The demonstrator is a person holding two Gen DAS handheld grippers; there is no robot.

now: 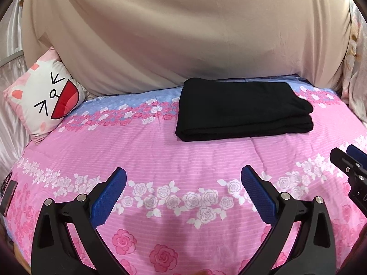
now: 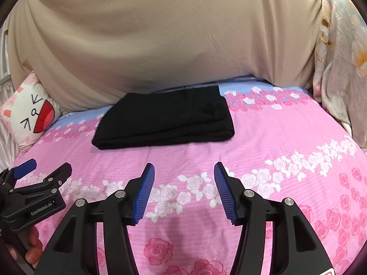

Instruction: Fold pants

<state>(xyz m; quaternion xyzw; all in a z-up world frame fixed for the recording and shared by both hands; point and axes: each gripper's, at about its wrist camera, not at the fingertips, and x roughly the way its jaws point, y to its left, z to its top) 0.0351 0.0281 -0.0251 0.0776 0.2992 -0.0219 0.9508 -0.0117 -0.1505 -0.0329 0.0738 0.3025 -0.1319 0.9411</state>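
The black pants (image 1: 243, 108) lie folded into a thick rectangle on the far part of the pink floral bedspread (image 1: 160, 155); they also show in the right wrist view (image 2: 165, 119). My left gripper (image 1: 183, 178) is open and empty, hovering over the bedspread well short of the pants. My right gripper (image 2: 184, 171) is open and empty, also short of the pants. The right gripper shows at the right edge of the left wrist view (image 1: 351, 171), and the left gripper shows at the left of the right wrist view (image 2: 34, 183).
A cat-face pillow (image 1: 45, 98) leans at the far left. A large beige cushion or cover (image 1: 183, 34) rises behind the pants. A pale floral fabric (image 2: 339, 57) hangs at the far right. A dark flat object (image 1: 9, 192) lies at the bed's left edge.
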